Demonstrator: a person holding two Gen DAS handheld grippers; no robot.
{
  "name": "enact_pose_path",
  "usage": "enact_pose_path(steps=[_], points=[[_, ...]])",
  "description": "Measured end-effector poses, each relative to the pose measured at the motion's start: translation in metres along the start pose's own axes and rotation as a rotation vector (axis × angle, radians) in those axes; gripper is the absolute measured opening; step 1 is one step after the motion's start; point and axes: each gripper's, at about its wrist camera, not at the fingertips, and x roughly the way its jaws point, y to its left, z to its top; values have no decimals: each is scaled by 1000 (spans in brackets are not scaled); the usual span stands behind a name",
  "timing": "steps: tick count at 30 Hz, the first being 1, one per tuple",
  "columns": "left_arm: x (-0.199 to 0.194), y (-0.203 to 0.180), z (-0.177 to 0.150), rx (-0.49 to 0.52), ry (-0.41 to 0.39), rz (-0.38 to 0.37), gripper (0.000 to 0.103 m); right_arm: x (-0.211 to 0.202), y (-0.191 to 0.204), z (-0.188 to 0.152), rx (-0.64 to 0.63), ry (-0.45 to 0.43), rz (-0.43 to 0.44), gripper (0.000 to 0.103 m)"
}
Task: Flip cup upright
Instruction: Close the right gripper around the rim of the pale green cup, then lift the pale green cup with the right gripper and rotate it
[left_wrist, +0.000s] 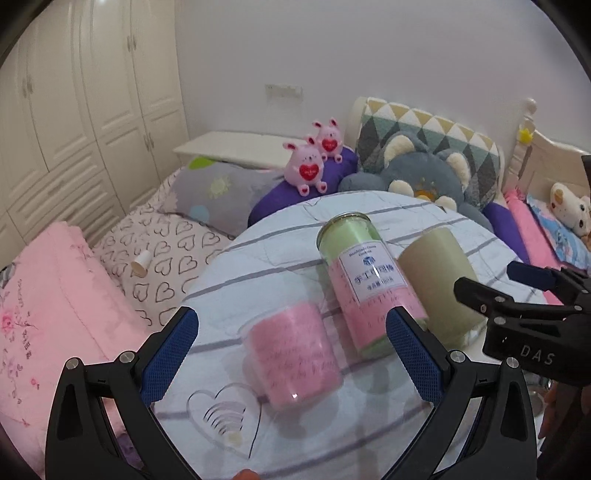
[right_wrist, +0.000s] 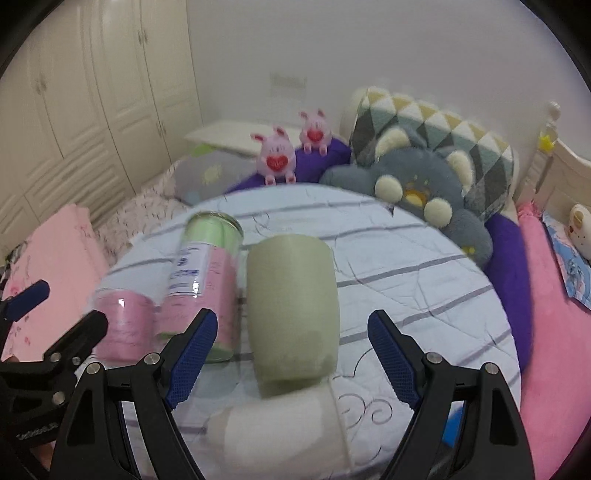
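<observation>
Three cups stand upside down on a round glass table. A clear cup with a pink liner sits between the fingers of my open left gripper. A tall clear jar with a green and pink liner and a white label stands behind it. An olive-green cup stands in front of my open right gripper, which holds nothing; it also shows in the left wrist view. A white cup lies near the right wrist camera, below the green one.
The table stands over a bed with a striped quilt. A clear heart-shaped coaster lies at the front left. Pink plush rabbits, a grey plush cushion and pillows lie behind. A white wardrobe stands at the left.
</observation>
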Motion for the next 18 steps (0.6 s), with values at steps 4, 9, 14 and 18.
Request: enact_pose_path(steps=[4,9,14,18], points=[[21,1,9,-16,40,-3,103,22,-3,8,-5,86,43,85],[29,3,8,-23,63,-14,103,55,-8,13,-6,223,85,85],[26,3,7,-8,56,-16,103,70,-13,12,12,287,98,84],[23,2,7,-8,57,-16,103,77,-14,10,12,310,100,78]])
